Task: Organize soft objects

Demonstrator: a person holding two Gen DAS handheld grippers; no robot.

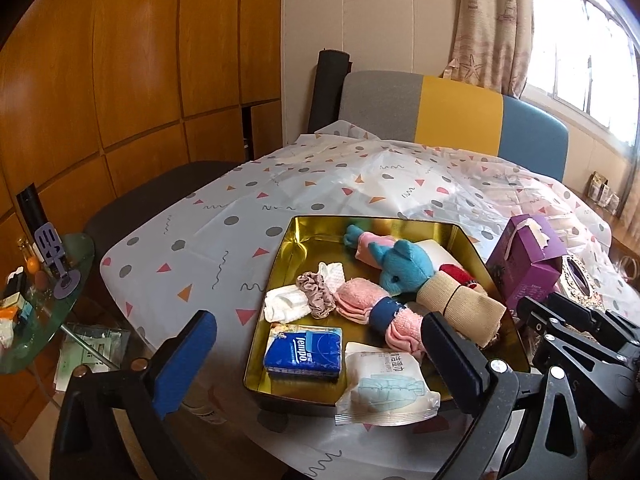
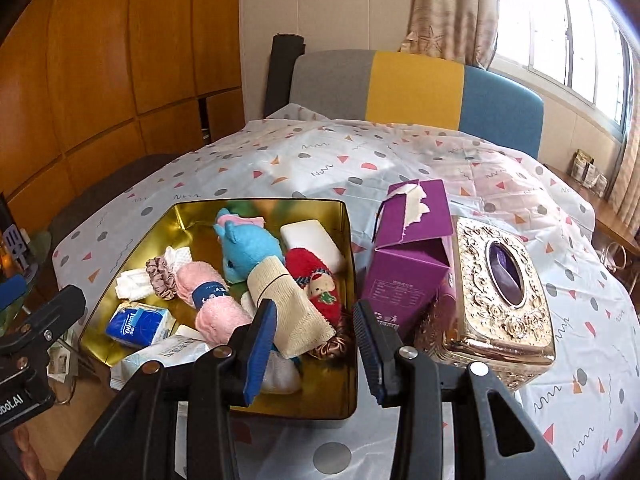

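Ahead of your grippers: table under a patterned cloth [image 1: 320, 184], a grey, yellow and blue chair back [image 1: 452, 116] beyond it. Wood-panelled wall [image 1: 140, 60] off to their left; curtain [image 2: 448, 8] and bright window [image 2: 568, 28] to their right.

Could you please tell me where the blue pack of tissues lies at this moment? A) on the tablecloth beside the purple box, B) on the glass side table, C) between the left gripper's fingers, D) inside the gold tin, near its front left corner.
D: the blue pack of tissues lies on the floor of the gold tin, near its front left corner.
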